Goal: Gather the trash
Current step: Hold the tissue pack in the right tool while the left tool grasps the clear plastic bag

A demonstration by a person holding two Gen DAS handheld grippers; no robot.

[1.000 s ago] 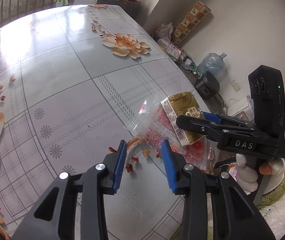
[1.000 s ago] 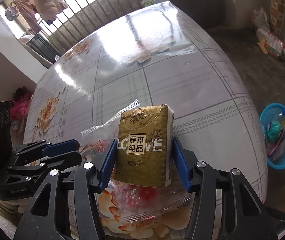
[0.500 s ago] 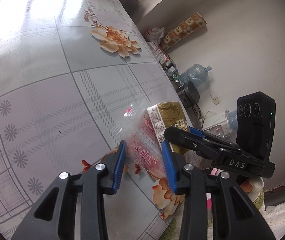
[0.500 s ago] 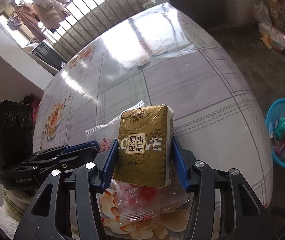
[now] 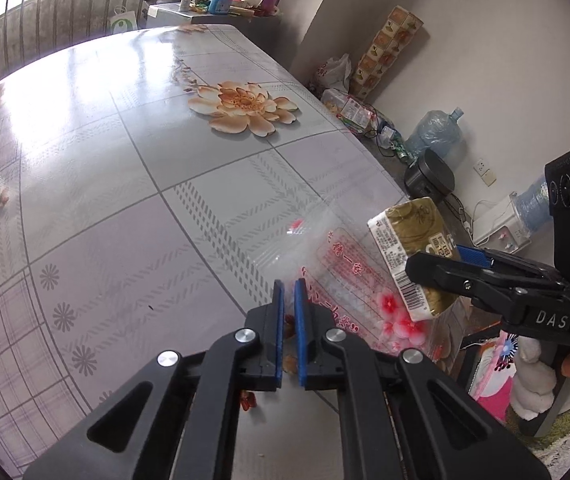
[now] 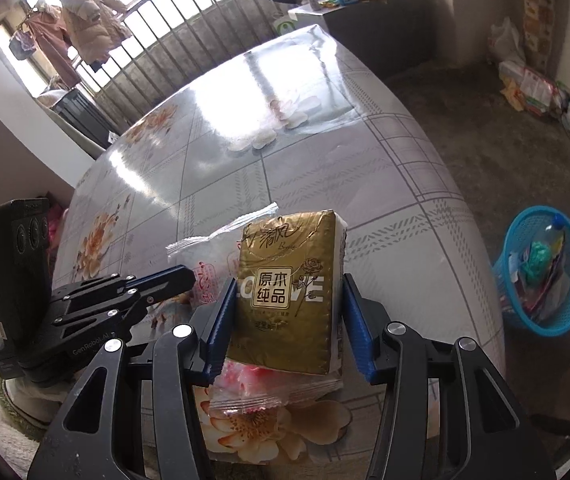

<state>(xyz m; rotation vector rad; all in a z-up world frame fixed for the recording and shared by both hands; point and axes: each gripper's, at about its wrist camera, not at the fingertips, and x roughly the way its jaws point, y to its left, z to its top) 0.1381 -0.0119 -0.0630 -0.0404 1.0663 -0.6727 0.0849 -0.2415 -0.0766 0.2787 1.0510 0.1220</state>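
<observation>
Your right gripper (image 6: 289, 312) is clamped on the gold tissue pack (image 6: 291, 292). One blue pad (image 6: 221, 320) presses each side of the pack. The pack stands up a bit tilted and sits near the edge of the table (image 6: 285, 152) closest to you. It has a gold front with a small label in the middle and white sides.

Under the pack lies a clear plastic wrapper (image 6: 245, 388) with red writing and pink flowers on it. The wrapper is flat on the table and sticks out from below the pack on the near side and on the left side. The pack touches the wrapper.

Your left gripper (image 5: 289, 300) has its two blue pads almost together, with only a thin gap between them. The tips sit right at the near edge of the clear plastic wrapper (image 5: 345, 280). You cannot tell from the pictures if a bit of the plastic is pinched between the pads. From the left camera you can see the right gripper (image 5: 437, 264) on the right, holding the gold tissue pack (image 5: 409, 240) at the table's right edge.

From the right camera you can see the left gripper (image 6: 181, 278) on the left, just beside the wrapper.

A blue basket (image 6: 541, 272) stands on the floor, well apart from the table on the right side. It has a bottle and other trash in it
</observation>
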